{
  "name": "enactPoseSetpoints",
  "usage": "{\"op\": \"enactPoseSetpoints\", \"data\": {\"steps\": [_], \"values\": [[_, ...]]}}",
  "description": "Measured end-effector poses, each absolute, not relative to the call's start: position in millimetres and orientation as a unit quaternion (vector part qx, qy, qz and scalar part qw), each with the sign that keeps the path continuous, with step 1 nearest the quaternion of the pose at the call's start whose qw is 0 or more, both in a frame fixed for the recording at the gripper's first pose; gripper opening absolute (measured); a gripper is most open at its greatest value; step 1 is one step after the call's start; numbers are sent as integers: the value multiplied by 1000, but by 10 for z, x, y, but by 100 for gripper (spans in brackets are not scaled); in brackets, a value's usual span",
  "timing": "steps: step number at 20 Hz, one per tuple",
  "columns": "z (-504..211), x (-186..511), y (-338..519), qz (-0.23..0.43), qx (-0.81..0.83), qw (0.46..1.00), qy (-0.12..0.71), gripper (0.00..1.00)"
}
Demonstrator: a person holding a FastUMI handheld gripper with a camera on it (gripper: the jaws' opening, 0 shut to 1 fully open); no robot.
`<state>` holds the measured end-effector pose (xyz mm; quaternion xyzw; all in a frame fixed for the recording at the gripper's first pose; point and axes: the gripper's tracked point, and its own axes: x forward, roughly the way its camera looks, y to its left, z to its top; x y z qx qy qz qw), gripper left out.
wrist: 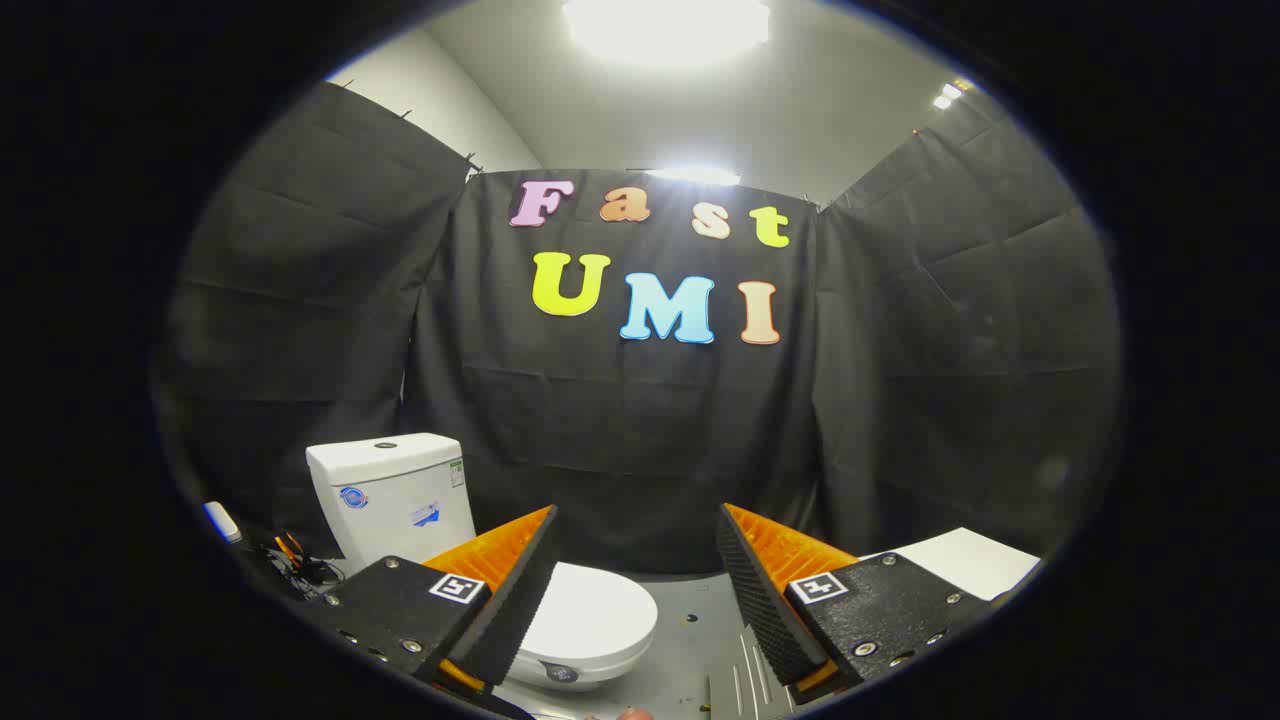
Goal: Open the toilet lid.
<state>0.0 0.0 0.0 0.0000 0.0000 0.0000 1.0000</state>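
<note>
The gripper (635, 580) hung above the floor with its fingers spread wide and nothing between them; the jaws stood open and empty. The toilet lid (590, 615) lay flat and closed on the bowl, low and to the left, partly hidden behind the left finger (500, 590); its rounded front edge peeked out into the gap between the fingers. The cistern (392, 495) rose behind it, further left, so the lid's long axis ran from that tank toward the camera and rightward. The lid looked untouched; the coming move would likely call for a drop down and leftward, to catch the front rim.
</note>
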Motion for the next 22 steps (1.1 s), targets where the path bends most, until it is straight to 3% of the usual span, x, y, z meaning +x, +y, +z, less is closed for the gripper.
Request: {"op": "enactPoseSetpoints", "data": {"steps": [22], "values": [[20, -18, 5, 14, 31, 999, -18, 95]]}}
